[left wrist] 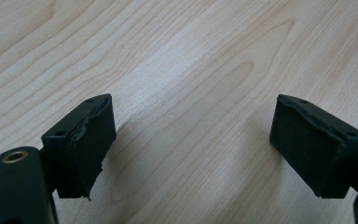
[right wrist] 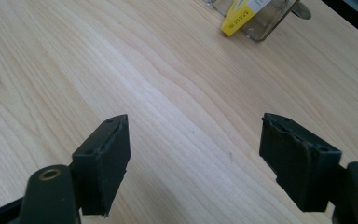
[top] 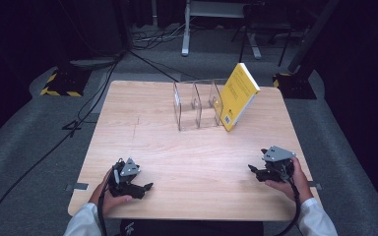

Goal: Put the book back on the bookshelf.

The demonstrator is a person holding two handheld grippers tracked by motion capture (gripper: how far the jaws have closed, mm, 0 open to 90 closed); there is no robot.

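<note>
While both grippers rest released at the table's [top: 142, 142] near edge, left gripper [top: 145, 187], right gripper [top: 252, 169], the yellow book [top: 237, 97] leans on the clear rack [top: 197, 104] far-centre; approach w/ right, jaws wide, grip its spine squarely.

No legible text on book [top: 238, 96]

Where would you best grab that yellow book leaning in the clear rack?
Probably the yellow book by its raised top corner, coming from the right with the right gripper. It tilts out of the clear rack, so that end stands free.
</note>
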